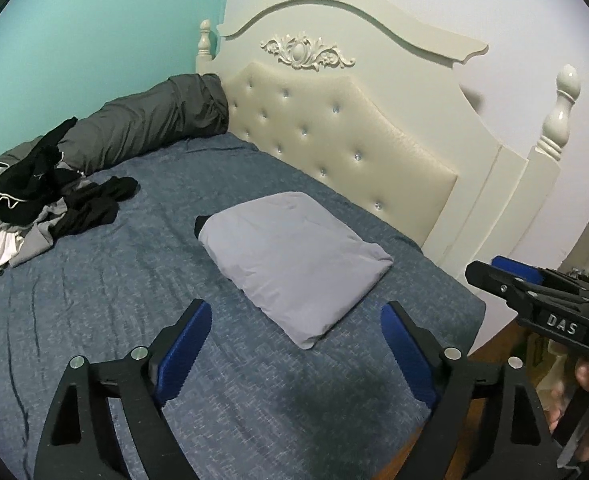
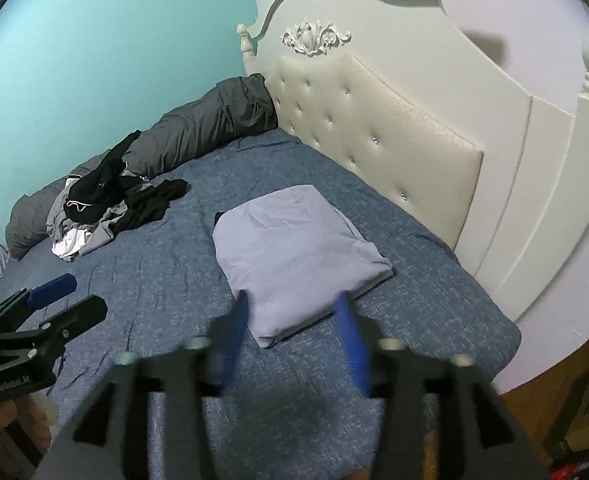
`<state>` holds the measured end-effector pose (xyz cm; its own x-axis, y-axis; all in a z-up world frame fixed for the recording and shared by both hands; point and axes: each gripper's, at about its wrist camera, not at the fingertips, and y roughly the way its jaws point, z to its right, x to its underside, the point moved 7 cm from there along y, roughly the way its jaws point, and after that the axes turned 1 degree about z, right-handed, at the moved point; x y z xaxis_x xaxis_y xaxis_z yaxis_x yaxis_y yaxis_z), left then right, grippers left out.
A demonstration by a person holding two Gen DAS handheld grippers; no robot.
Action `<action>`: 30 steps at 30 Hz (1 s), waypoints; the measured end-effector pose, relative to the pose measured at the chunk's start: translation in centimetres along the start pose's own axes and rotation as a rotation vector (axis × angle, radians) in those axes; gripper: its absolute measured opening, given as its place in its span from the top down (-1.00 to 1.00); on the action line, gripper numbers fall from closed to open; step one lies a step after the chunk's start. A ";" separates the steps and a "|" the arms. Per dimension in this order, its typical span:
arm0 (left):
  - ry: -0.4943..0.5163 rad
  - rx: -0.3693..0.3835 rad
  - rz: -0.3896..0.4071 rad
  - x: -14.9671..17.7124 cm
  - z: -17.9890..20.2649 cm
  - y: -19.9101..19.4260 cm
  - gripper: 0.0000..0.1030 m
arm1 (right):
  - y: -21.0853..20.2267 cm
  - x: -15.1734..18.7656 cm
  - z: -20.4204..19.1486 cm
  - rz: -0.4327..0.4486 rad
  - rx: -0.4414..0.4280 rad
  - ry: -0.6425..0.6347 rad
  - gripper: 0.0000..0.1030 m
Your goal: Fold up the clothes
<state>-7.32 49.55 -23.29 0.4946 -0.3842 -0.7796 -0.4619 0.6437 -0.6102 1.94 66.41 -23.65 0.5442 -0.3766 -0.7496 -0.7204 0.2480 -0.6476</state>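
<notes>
A light grey garment point(image 1: 294, 258) lies folded into a neat rectangle on the blue bedspread point(image 1: 114, 320), near the headboard; it also shows in the right wrist view point(image 2: 294, 256). A loose pile of black, grey and white clothes point(image 1: 38, 208) sits at the far left of the bed point(image 2: 106, 208). My left gripper point(image 1: 294, 320) is open and empty, hovering just short of the folded garment. My right gripper point(image 2: 292, 312) is open and empty, blurred, its blue pads either side of the garment's near corner. It also shows from the side in the left wrist view point(image 1: 506, 272).
A dark grey rolled duvet point(image 1: 142, 124) lies along the teal wall. The cream tufted headboard point(image 1: 334, 128) stands behind the garment. The bed's right edge point(image 2: 506, 344) drops to a wooden floor with clutter. The left gripper shows at the left of the right wrist view point(image 2: 60, 300).
</notes>
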 end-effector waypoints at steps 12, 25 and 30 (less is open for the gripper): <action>0.013 0.004 0.052 1.0 0.4 -4.1 -0.99 | -3.8 1.5 -0.6 0.058 0.043 0.043 -0.72; 0.005 -0.014 0.075 2.8 0.5 -7.0 -0.99 | -7.1 4.2 -1.9 0.106 0.085 0.021 -0.96; 0.012 -0.024 0.088 3.2 0.4 -8.0 -0.99 | -8.4 5.0 -2.6 0.117 0.082 0.010 -0.96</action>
<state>-1.73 43.38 -20.85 0.4430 -0.3348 -0.8316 -0.5208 0.6590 -0.5427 9.60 60.11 -21.65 0.4539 -0.3501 -0.8194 -0.7410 0.3624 -0.5653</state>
